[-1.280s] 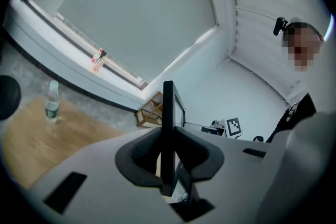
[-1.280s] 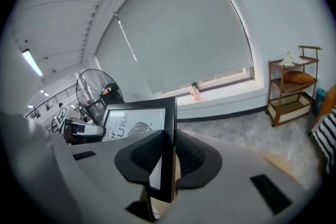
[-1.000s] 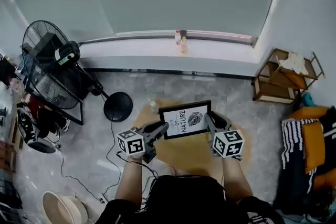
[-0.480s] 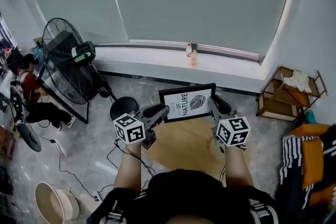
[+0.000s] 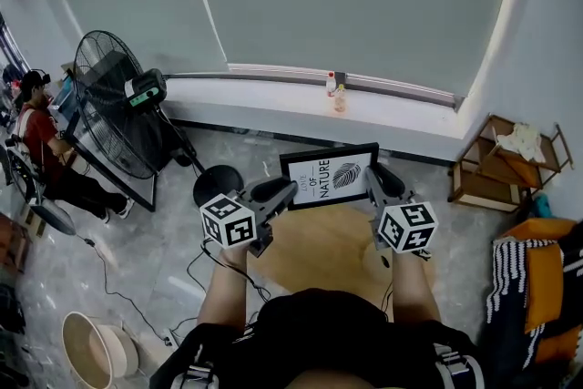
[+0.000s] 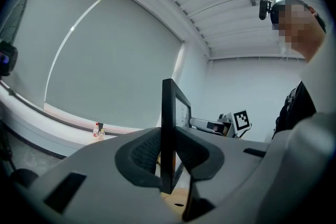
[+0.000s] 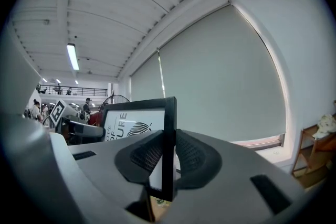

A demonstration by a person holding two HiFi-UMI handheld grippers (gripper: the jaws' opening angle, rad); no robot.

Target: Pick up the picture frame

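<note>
Left gripper (image 6: 168, 157): jaws closed tight on the left side edge of the picture frame (image 5: 330, 177), pads pressing front and back of the black moulding. Right gripper (image 7: 169, 160): jaws likewise clamped, on the frame's right side edge. Frame hangs in the air between the two grippers, its leaf-print face turned up toward the head camera, above the far edge of the round wooden table (image 5: 319, 255). Beyond the table are a standing fan (image 5: 109, 105) at left, a windowsill (image 5: 273, 96) carrying two small bottles (image 5: 335, 91), and a wooden shelf unit (image 5: 492, 168) at right.
</note>
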